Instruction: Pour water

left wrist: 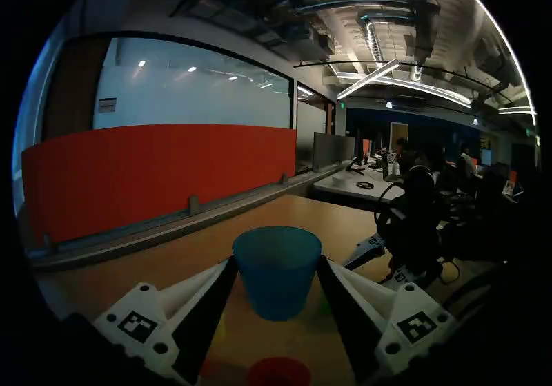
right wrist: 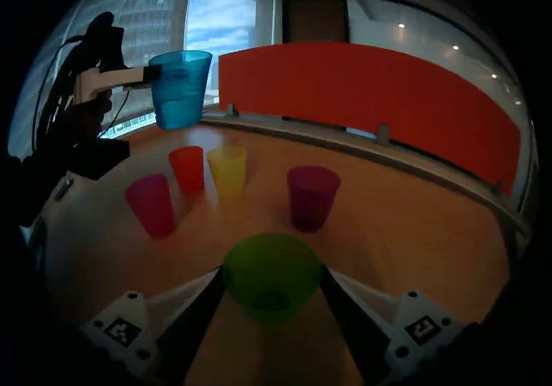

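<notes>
At lower centre of the left gripper view, the left gripper (left wrist: 277,263) has its jaws pinching a blue cup (left wrist: 277,279), held above the worktop (left wrist: 303,213). Across the right gripper view stand a pink cup (right wrist: 152,204), red cup (right wrist: 188,169), yellow cup (right wrist: 228,170) and purple cup (right wrist: 312,196). At lower centre, the jaws of the right gripper (right wrist: 272,271) pinch a green cup (right wrist: 271,282).

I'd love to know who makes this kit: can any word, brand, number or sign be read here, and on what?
No text can be read.
Small grey notice on the glass wall: too blurred to read.
Black-and-white square markers on the left hand-held gripper: patterns, no letters.
Translucent blue plastic cup, translucent green plastic cup: no print seen.
</notes>
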